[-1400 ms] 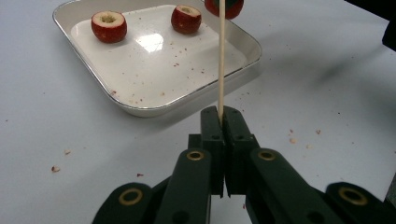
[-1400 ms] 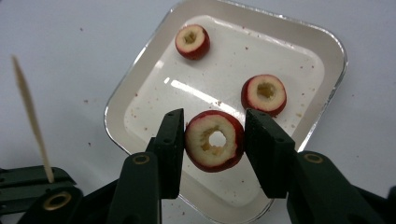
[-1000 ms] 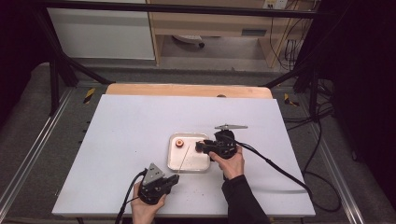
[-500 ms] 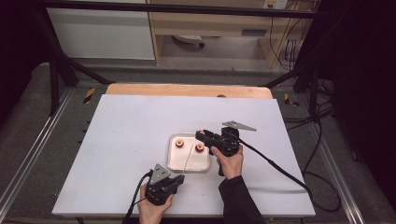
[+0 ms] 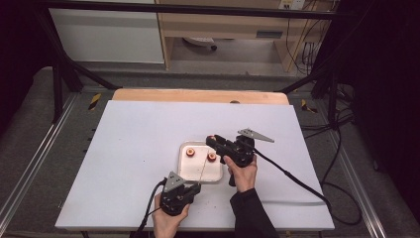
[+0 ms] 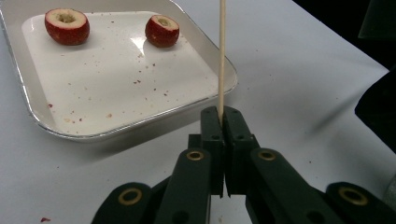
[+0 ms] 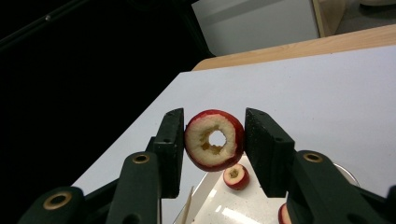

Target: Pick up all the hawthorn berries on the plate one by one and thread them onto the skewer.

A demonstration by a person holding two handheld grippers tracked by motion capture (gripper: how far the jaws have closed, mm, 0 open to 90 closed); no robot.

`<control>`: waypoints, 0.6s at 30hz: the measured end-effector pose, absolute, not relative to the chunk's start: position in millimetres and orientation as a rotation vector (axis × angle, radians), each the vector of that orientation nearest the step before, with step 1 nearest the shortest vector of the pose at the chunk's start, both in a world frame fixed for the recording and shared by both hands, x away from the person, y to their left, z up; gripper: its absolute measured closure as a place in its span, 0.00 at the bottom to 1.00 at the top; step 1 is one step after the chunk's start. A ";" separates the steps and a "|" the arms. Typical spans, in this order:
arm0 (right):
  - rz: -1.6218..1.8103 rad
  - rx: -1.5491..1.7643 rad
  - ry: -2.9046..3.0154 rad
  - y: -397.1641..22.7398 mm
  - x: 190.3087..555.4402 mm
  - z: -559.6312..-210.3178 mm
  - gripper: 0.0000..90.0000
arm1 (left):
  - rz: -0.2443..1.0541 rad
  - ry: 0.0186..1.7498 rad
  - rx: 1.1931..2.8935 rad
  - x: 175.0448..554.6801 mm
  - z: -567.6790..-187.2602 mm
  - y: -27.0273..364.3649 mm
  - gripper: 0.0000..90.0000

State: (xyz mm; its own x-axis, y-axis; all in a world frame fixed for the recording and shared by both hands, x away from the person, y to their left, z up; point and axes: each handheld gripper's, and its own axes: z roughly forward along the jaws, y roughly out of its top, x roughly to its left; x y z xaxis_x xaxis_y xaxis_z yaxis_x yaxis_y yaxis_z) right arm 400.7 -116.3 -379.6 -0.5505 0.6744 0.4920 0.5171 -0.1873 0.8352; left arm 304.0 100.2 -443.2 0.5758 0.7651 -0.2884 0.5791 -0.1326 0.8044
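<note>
A white tray [image 5: 195, 172] with a metal rim [image 6: 140, 130] sits mid-table and holds two red cored fruit pieces [image 5: 190, 153] [image 5: 212, 156], which also lie at the tray's far end [image 6: 67, 25] [image 6: 162, 31]. My left gripper [image 5: 194, 187] stands just in front of the tray, shut on a thin wooden skewer [image 6: 221, 56] that points up over the tray's corner. Raised above the tray's far right edge, my right gripper [image 5: 213, 141] is shut on a third red fruit ring [image 7: 215, 139], its hollow core facing the camera. More fruit [image 7: 236, 176] lies in the tray below it.
The white table top [image 5: 124, 148] has open room to the left and far side. A wooden board edge [image 5: 198, 95] runs along the back. Black cables [image 5: 297, 181] trail right from the right gripper. Red crumbs dot the tray floor [image 6: 140, 81].
My right gripper has lifted off the tray and swung left with the fruit ring in its jaws. My left gripper with the skewer has edged right, closer to the tray.
</note>
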 end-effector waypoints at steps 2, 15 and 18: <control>1.852 1.399 1.915 -116.0 399.9 -380.0 0.66 | 0.231 1.100 1.817 304.5 -442.6 99.6 0.98; 1.866 1.375 1.924 -113.3 396.9 -382.6 0.66 | 0.210 1.116 1.800 306.7 -442.1 99.6 0.98; 1.878 1.370 1.921 -113.4 395.9 -382.0 0.66 | 0.207 1.119 1.794 306.9 -442.3 99.6 0.98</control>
